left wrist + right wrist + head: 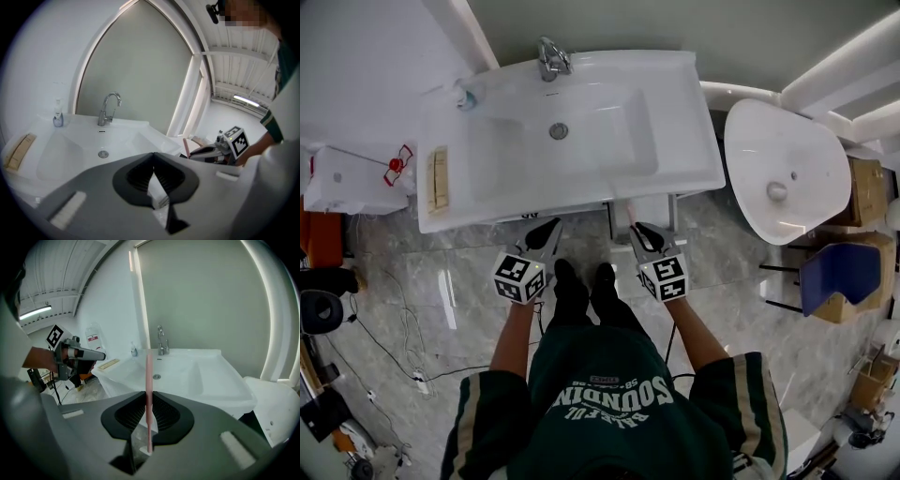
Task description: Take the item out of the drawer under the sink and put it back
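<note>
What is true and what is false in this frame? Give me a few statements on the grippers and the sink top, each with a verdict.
1. The right gripper is clamped on a thin pink stick. True.
2. The left gripper holds a bottle. False: its jaws are shut with nothing between them.
3. Water is running from the faucet. False: no stream shows.
4. A small bottle stands on the sink top, to the left of the faucet. True.
5. The tan rectangular item lies inside the basin. False: it lies on the flat ledge at the sink's left end.
</note>
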`<state>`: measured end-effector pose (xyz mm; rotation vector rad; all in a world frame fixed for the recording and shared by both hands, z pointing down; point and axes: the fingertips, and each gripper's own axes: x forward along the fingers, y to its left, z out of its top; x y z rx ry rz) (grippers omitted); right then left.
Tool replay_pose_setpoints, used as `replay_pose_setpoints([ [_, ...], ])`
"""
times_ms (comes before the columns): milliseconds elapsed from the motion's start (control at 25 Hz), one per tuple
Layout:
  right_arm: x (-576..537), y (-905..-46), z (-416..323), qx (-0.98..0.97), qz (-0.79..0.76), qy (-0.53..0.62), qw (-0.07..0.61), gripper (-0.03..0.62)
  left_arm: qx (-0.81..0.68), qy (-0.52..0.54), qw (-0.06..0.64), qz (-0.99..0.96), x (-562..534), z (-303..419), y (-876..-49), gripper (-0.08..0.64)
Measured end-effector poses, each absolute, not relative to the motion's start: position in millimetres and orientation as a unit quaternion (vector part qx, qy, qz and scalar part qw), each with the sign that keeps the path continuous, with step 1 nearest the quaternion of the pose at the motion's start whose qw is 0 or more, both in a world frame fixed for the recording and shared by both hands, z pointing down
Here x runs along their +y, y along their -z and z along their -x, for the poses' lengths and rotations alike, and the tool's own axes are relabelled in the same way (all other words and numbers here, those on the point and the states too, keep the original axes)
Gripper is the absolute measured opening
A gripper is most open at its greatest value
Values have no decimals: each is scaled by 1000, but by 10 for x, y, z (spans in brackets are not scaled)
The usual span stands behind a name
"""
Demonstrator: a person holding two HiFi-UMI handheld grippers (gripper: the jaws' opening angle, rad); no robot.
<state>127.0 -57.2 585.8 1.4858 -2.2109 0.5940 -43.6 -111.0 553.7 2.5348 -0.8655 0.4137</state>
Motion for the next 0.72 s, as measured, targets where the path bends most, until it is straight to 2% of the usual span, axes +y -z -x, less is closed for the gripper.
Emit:
replay_pose_setpoints([
  [720,-623,-7380,-1507,-799,-420,-169,396,51,-336,-193,255,-886,-799,547,-6274,51],
])
